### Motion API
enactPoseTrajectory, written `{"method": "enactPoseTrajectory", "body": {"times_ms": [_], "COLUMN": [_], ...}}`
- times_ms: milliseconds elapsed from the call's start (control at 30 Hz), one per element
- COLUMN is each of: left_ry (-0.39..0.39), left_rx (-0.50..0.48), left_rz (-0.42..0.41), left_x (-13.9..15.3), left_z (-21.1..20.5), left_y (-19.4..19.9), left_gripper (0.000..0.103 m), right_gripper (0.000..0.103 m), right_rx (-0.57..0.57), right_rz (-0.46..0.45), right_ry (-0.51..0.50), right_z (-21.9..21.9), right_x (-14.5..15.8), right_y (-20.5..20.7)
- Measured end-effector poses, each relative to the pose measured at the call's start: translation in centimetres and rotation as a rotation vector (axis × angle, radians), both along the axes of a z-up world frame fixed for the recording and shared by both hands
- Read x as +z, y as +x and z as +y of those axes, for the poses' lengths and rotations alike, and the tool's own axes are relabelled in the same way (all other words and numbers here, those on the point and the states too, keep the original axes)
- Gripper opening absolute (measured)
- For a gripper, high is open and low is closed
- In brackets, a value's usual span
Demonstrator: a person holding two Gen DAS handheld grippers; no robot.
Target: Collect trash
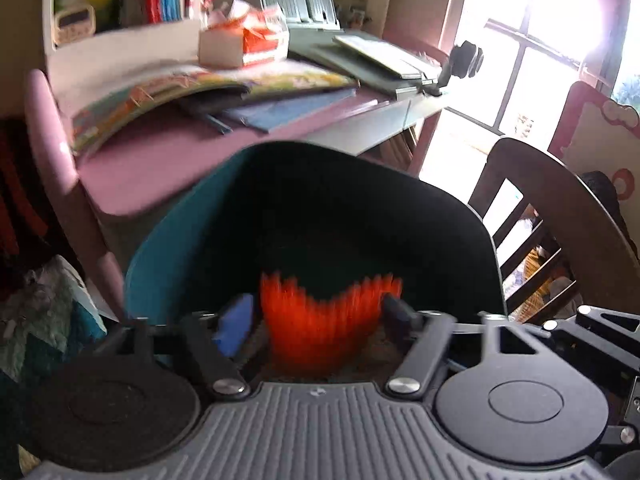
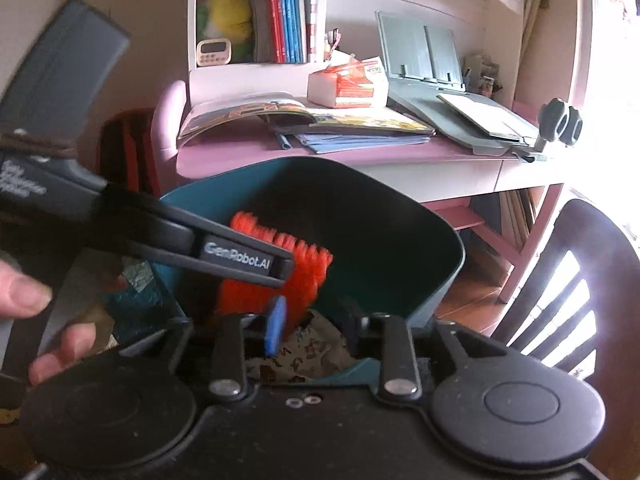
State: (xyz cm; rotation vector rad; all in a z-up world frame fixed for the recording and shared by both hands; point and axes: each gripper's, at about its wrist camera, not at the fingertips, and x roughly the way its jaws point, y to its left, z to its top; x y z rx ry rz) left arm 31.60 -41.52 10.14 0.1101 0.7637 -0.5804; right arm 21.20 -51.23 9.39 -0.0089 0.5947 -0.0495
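Note:
A teal dustpan [image 1: 192, 240] fills the middle of the left wrist view, tilted up, with its dark inside facing me; it also shows in the right wrist view [image 2: 400, 240]. An orange bristle brush [image 1: 324, 320] sits between my left gripper's [image 1: 320, 320] fingers, which look closed on it. In the right wrist view the left gripper [image 2: 280, 268] holds the brush [image 2: 276, 276] over the dustpan. My right gripper [image 2: 312, 328] is closed on the dustpan's near edge, above crumpled printed paper trash [image 2: 308, 352].
A pink desk [image 2: 360, 160] stands behind with open books [image 2: 304, 120], a tissue pack [image 2: 348, 84] and a grey book stand [image 2: 432, 64]. A dark wooden chair [image 2: 568, 280] is at the right. A bright window is far right.

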Motion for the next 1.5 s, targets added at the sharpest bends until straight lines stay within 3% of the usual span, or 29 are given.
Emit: {"method": "enactPoseTrajectory", "body": {"times_ms": [200,467,667,767,1500], "left_ry": [-0.042,-0.071,-0.072,-0.092,-0.133], "left_rx": [0.003,0.018,0.01,0.005,-0.02], "left_rz": [-0.061,-0.15,-0.204,-0.218,-0.276], "left_x": [2.3,4.6,5.8,6.2,8.9], "left_z": [2.1,6.0,8.7,9.9,14.1], "left_y": [-2.3,-6.0,-8.6,-9.8,-15.2], "left_gripper": [0.08,0.081,0.09,0.098,0.102], "right_gripper": [0.038,0.051,0.056,0.058,0.067], "right_rx": [-0.022,-0.026,-0.018,-0.016,-0.031], "right_rz": [-0.035,-0.088,-0.123,-0.133,-0.147], "right_ry": [0.034,0.071,0.091,0.096,0.004], "right_z": [-0.5,0.1,1.0,1.6,5.9], "right_x": [1.3,2.9,4.4,5.1,8.2], "right_y": [-1.4,-4.4,-6.5,-7.5,-11.9]}}
